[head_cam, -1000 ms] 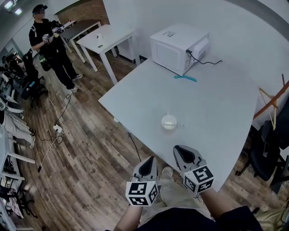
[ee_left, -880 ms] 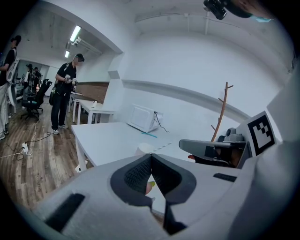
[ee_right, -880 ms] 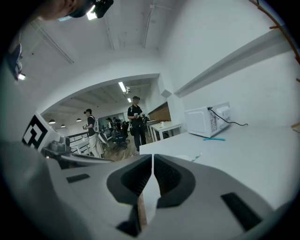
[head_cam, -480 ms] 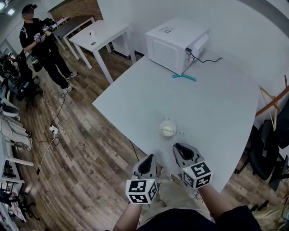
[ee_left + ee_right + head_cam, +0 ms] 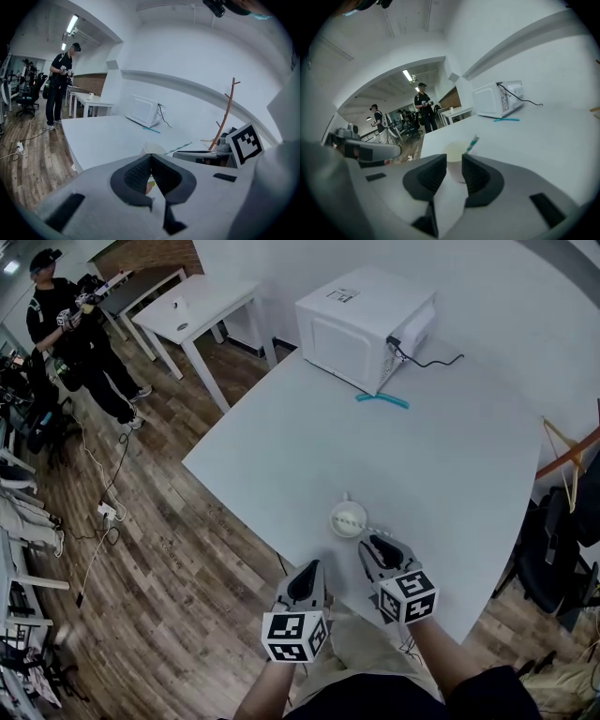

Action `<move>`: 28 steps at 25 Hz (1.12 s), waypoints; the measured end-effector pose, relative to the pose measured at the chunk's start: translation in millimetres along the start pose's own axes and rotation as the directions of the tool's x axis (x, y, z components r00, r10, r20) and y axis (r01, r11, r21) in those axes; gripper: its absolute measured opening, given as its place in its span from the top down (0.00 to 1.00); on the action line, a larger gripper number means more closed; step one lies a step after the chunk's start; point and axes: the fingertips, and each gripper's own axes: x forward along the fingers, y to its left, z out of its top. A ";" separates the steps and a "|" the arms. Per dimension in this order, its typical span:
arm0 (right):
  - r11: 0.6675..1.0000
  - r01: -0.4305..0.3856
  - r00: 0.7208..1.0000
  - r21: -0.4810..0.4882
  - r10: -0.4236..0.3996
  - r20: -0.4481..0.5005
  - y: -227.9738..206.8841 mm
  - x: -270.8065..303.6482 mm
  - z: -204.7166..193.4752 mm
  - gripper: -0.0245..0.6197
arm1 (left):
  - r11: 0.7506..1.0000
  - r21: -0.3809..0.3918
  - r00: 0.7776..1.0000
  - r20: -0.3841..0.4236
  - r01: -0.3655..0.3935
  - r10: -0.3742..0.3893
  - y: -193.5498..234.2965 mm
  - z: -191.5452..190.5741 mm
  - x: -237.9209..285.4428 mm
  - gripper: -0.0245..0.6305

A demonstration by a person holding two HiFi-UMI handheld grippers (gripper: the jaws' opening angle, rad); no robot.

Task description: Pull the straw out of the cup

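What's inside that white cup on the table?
A straw sticks out of the cup, leaning over its rim. The straw's lower end and any drink cannot be made out.

The broad pale grey desk point(image 5: 281, 451) bears a boxy white microwave oven point(image 5: 361, 324) at its far edge, with a thin turquoise stick point(image 5: 382, 399), perhaps a straw, lying just before it. A small round white cup point(image 5: 348, 519) stands close to the near edge.

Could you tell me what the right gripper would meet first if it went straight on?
Probably the cup, lined up dead ahead of the right gripper and its open jaws. The straw leans out of it slightly to the right. Depth is unclear.
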 end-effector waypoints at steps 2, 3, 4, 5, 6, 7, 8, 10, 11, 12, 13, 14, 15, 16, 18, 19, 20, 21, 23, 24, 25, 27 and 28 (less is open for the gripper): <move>1.000 0.009 1.000 0.010 -0.009 -0.014 -6.0 6.0 -2.7 0.82 | 1.000 0.000 1.000 -0.007 0.005 -0.005 1.3 0.2 5.4 0.94; 1.000 0.015 1.000 0.013 -0.015 -0.019 -9.0 8.2 -3.3 0.82 | 1.000 0.001 1.000 -0.011 0.009 -0.008 1.5 0.3 7.6 0.94; 1.000 0.021 1.000 0.015 -0.021 -0.023 -11.9 10.3 -3.3 0.82 | 1.000 0.003 1.000 -0.016 0.011 -0.011 1.6 0.6 9.8 0.94; 1.000 0.025 0.999 0.016 -0.025 -0.026 -14.6 12.4 -2.8 0.82 | 1.000 0.004 1.000 -0.019 0.013 -0.013 1.7 1.2 11.9 0.94; 0.999 0.028 0.999 0.017 -0.027 -0.028 -16.9 14.7 -1.9 0.82 | 1.000 0.004 1.000 -0.020 0.015 -0.015 2.3 2.1 14.1 0.94; 0.999 0.029 0.999 0.017 -0.029 -0.029 -18.8 17.0 -1.0 0.82 | 1.000 0.003 1.000 -0.022 0.016 -0.015 3.1 2.9 16.2 0.94; 0.999 0.030 0.999 0.018 -0.029 -0.030 -20.3 19.3 -0.1 0.82 | 1.000 0.001 1.000 -0.023 0.016 -0.016 4.0 3.5 18.4 0.94; 0.999 0.031 0.999 0.016 -0.031 -0.030 -23.2 22.8 1.5 0.82 | 1.000 0.000 1.000 -0.026 0.016 -0.016 4.9 4.2 22.7 0.94; 0.999 0.033 0.999 0.014 -0.032 -0.030 -24.6 23.8 2.0 0.82 | 1.000 0.001 0.999 -0.028 0.017 -0.017 4.7 4.5 24.4 0.94; 0.999 0.034 0.999 0.012 -0.033 -0.031 -25.6 24.5 2.3 0.82 | 1.000 0.002 0.999 -0.029 0.017 -0.017 4.4 4.7 25.9 0.94; 0.999 0.033 0.999 0.011 -0.033 -0.031 -26.2 25.2 2.6 0.82 | 1.000 0.003 0.999 -0.029 0.017 -0.017 4.1 5.0 27.3 0.94; 0.999 0.031 0.999 0.009 -0.031 -0.032 -26.2 26.0 3.0 0.82 | 1.000 0.003 0.999 -0.030 0.017 -0.017 4.1 5.3 28.4 0.94; 1.000 0.027 0.999 0.009 -0.027 -0.033 -25.7 26.9 3.4 0.82 | 1.000 0.003 0.999 -0.031 0.017 -0.017 4.3 5.7 29.5 0.94; 1.000 0.023 0.999 0.007 -0.022 -0.035 -24.9 27.9 3.9 0.82 | 1.000 0.004 0.999 -0.031 0.017 -0.017 4.3 6.2 30.6 0.94; 1.000 0.011 0.999 -0.001 -0.011 -0.041 -22.7 29.5 3.9 0.82 | 1.000 0.007 0.999 -0.032 0.020 -0.020 3.3 7.5 32.4 0.94; 1.000 0.005 0.999 -0.007 -0.005 -0.046 -21.8 29.8 3.3 0.82 | 1.000 0.009 0.999 -0.032 0.022 -0.022 2.2 8.1 33.1 0.94; 1.000 0.000 0.999 -0.015 -0.001 -0.050 -20.9 29.9 2.6 0.84 | 1.000 0.011 0.999 -0.032 0.024 -0.024 1.0 8.3 33.5 0.94; 1.000 -0.003 0.999 -0.025 0.002 -0.053 -20.1 29.8 2.1 0.87 | 1.000 0.012 0.999 -0.031 0.026 -0.026 0.0 8.4 33.7 0.94; 0.999 -0.001 0.999 -0.045 -0.001 -0.054 -19.1 29.5 2.0 0.89 | 0.999 0.015 0.999 -0.031 0.029 -0.028 -1.6 8.5 33.3 0.94; 0.999 0.002 0.998 -0.052 -0.005 -0.055 -18.7 29.3 2.1 0.90 | 0.999 0.016 0.999 -0.031 0.029 -0.029 -1.9 8.4 32.8 0.94; 0.998 0.005 0.998 -0.057 -0.008 -0.055 -18.2 29.1 2.1 0.90 | 0.999 0.016 0.999 -0.031 0.029 -0.029 -2.0 8.2 32.2 0.94; 0.998 0.010 0.998 -0.064 -0.013 -0.054 -17.1 28.2 2.6 0.90 | 0.999 0.015 0.999 -0.030 0.028 -0.028 -1.7 8.3 30.4 0.94; 0.998 0.013 0.999 -0.067 -0.016 -0.052 -16.8 27.7 3.4 0.90 | 1.000 0.014 0.999 -0.029 0.028 -0.027 -1.5 8.6 29.3 0.94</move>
